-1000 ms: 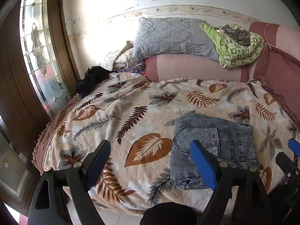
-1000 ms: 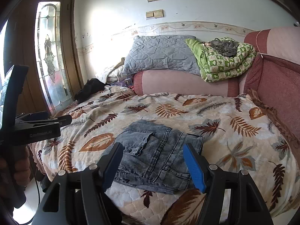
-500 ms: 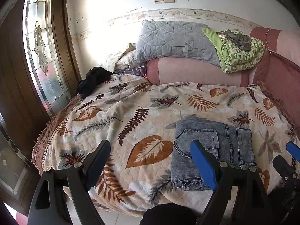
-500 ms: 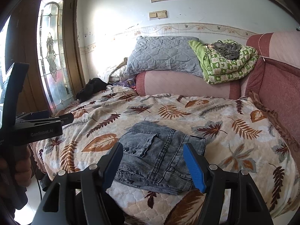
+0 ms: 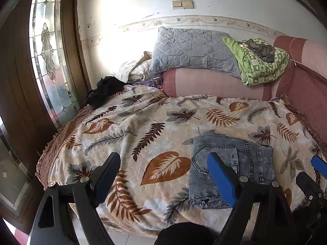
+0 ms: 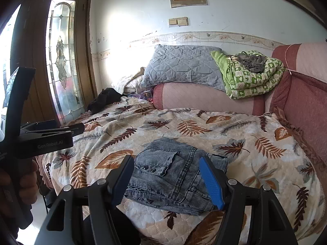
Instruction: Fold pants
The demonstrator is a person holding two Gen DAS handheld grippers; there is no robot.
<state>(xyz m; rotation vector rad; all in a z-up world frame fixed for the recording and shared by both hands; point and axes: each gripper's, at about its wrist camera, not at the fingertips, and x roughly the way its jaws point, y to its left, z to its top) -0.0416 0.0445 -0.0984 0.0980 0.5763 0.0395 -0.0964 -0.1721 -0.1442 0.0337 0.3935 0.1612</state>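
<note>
Denim pants [image 6: 175, 175] lie as a folded, compact bundle on the leaf-print bedspread [image 5: 159, 126], near the front edge of the bed. From my right gripper [image 6: 167, 177] they lie straight ahead and a little below, seen between my two spread fingers; I hold nothing there. From my left gripper [image 5: 163, 175] the pants [image 5: 231, 169] lie ahead and to the right, past my blue finger, so my right hand is clearly the nearer one. My left fingers are also spread apart and empty, above the bare quilt. The bundle looks only slightly longer from front to back than across, with the pocket side toward my left hand.

Compared with one second ago, both my grippers have pulled back and risen a little: the framed picture on the wall now shows in the left view, where before it was cut off. The pants themselves have not moved. I judge the folding finished, and that I am withdrawing from it.
</note>
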